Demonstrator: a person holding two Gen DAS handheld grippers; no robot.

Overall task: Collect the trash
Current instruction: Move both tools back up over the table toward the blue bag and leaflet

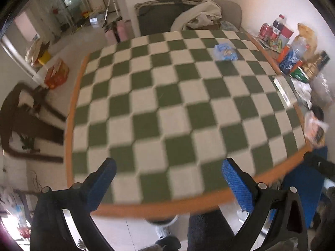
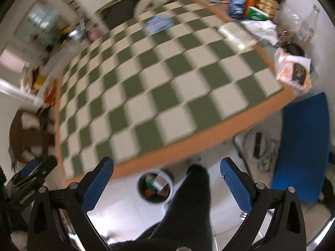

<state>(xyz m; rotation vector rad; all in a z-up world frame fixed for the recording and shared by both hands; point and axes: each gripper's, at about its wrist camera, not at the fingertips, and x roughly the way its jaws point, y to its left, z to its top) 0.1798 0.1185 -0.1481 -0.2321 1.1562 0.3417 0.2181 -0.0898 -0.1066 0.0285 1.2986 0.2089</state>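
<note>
A blue crumpled wrapper (image 1: 225,51) lies on the far part of the green-and-white checkered table (image 1: 167,104); it shows blurred in the right wrist view (image 2: 160,22). An orange-and-white packet (image 1: 315,128) sits at the table's right edge, also in the right wrist view (image 2: 293,72). A white trash bin (image 2: 156,187) with litter inside stands on the floor under the table's near edge. My left gripper (image 1: 168,167) is open and empty over the near edge. My right gripper (image 2: 166,167) is open and empty above the floor and the bin.
Bottles, cans and food packs (image 1: 293,48) crowd the far right side by the wall. A blue chair (image 2: 303,146) stands at the right. A dark chair (image 1: 25,121) stands left of the table. The person's dark-clad leg (image 2: 188,205) is below.
</note>
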